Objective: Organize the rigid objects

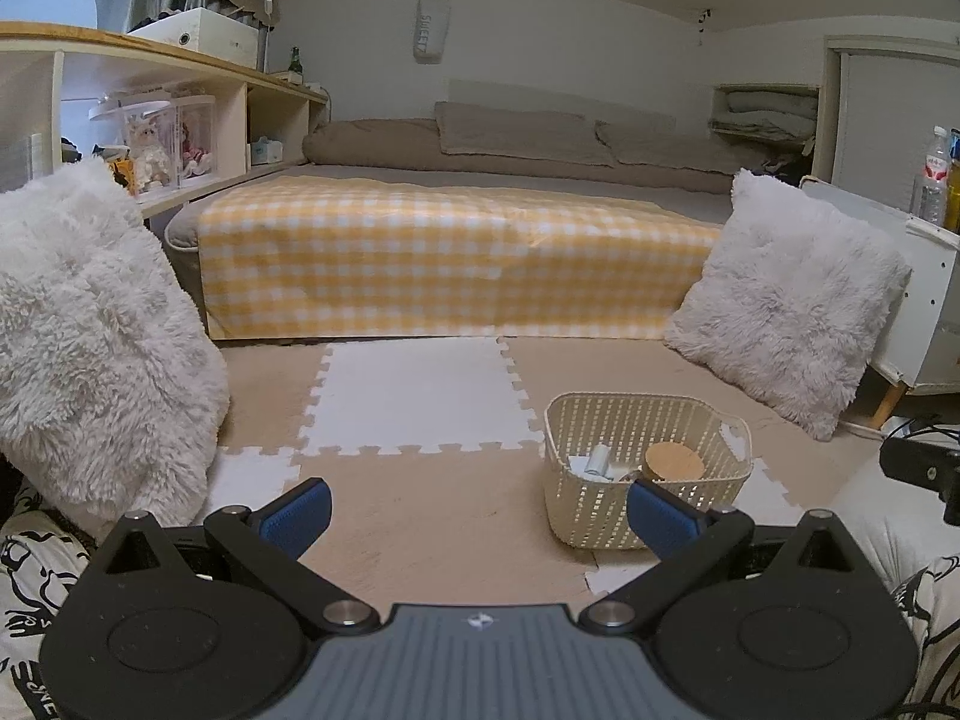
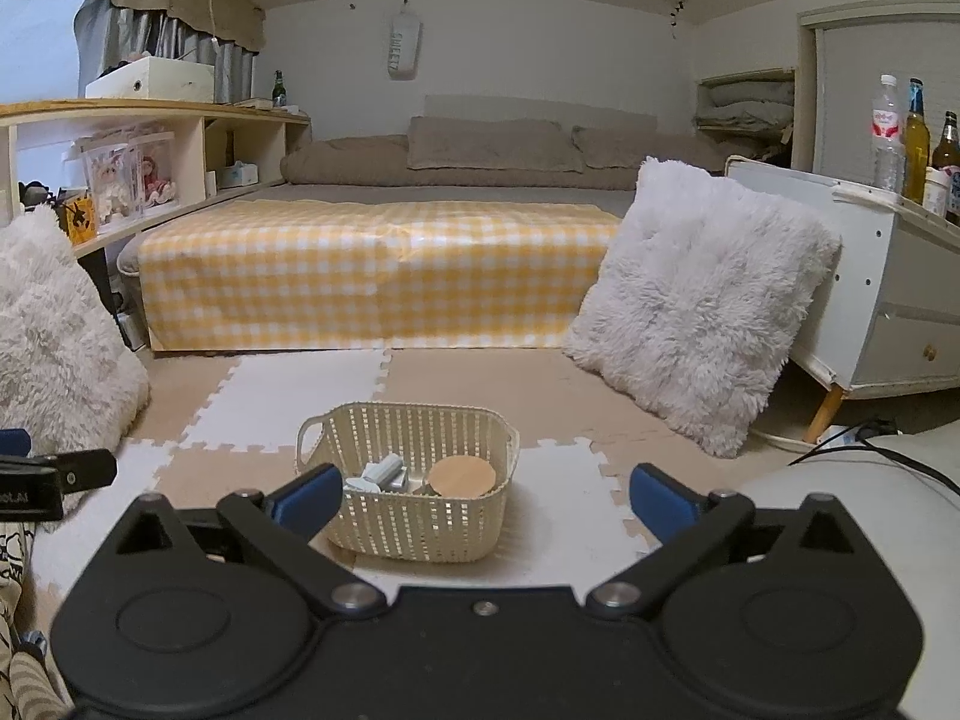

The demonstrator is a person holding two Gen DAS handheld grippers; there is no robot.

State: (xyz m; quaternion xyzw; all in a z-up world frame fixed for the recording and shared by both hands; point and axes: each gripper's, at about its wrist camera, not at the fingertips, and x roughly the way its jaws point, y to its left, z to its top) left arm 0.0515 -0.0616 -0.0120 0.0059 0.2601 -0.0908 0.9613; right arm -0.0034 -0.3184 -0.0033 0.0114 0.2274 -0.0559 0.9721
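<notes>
A cream slatted basket (image 2: 456,420) stands on the foam mat floor. Inside it lie a jar with a round wooden lid (image 2: 463,476) and a pale grey-white object (image 2: 378,474). In the right wrist view the basket sits straight ahead, just beyond my right gripper (image 2: 480,495), which is open with nothing between its blue pads. In the left wrist view the same basket (image 1: 708,420) is ahead to the right, with the wooden lid (image 1: 675,461) showing inside. My left gripper (image 1: 480,507) is open and holds nothing; its right fingertip overlaps the basket's near wall in the picture.
Two fluffy white cushions lean at the sides: one left (image 1: 90,348), one right (image 2: 702,306) against a white dresser (image 2: 900,300) carrying bottles (image 2: 888,132). A bed with a yellow checked cover (image 2: 372,276) lies beyond. Shelves (image 1: 180,120) run along the left.
</notes>
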